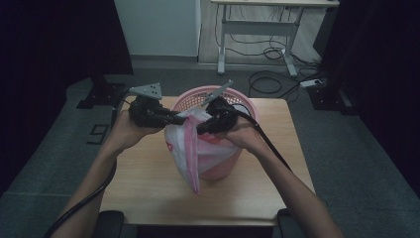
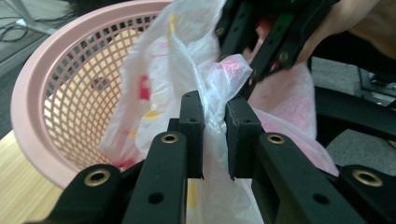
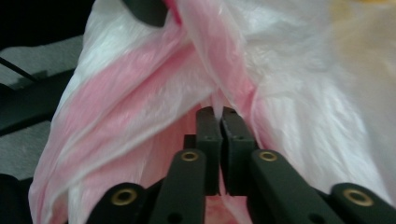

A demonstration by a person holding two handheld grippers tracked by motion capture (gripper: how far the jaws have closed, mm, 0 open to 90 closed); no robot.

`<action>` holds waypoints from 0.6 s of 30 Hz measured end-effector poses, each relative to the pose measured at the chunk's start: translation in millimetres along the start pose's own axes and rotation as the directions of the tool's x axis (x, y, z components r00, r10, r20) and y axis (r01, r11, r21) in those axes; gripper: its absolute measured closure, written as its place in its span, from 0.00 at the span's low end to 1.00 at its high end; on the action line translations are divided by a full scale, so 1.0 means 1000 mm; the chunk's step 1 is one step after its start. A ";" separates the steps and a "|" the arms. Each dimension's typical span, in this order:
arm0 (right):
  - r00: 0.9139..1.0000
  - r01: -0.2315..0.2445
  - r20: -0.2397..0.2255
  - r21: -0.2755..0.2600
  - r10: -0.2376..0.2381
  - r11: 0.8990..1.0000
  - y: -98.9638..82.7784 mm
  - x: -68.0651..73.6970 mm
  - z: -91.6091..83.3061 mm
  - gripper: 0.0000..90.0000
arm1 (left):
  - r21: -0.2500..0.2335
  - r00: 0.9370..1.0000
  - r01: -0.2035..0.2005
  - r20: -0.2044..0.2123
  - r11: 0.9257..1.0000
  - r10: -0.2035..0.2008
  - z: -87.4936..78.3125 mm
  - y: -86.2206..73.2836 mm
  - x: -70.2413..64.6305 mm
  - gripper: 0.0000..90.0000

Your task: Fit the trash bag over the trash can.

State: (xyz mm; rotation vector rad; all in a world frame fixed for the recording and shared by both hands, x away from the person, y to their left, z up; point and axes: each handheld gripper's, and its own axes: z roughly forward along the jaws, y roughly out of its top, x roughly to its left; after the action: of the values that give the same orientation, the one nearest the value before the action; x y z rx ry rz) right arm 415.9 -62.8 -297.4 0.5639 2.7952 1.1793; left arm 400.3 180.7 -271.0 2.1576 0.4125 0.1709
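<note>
Plastic bag [image 1: 190, 144] between both grippers' clamped jaws

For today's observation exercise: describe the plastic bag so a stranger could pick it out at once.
On the wooden table stands a pink mesh basket. The plastic bag hangs over its near rim, pinched by the left gripper and right gripper. It alone is thin, crinkled white film with pink patches.
</note>
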 end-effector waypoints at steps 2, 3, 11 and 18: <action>1.000 0.004 0.025 0.010 -0.004 1.000 -0.003 0.000 -0.007 0.98 | -0.001 1.000 0.011 -0.027 1.000 -0.011 -0.001 -0.003 0.003 0.88; 0.999 0.001 0.042 0.016 -0.002 1.000 -0.005 -0.001 -0.012 0.98 | -0.002 0.999 0.015 -0.043 1.000 -0.015 -0.001 -0.005 0.004 0.89; 0.985 -0.039 0.167 0.032 0.033 0.999 -0.033 -0.018 -0.062 0.98 | -0.026 0.985 0.082 -0.149 0.996 -0.085 -0.010 -0.016 0.021 0.89; 0.962 -0.102 0.257 0.029 0.091 0.994 -0.061 -0.035 -0.101 0.98 | -0.045 0.970 0.127 -0.205 0.991 -0.133 -0.019 -0.026 0.035 0.89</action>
State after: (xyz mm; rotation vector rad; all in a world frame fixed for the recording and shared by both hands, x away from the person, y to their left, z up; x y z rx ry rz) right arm 410.0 -183.3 -272.0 0.8026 2.6049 0.9843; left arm 422.3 221.8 -281.8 2.0811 0.6650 0.3281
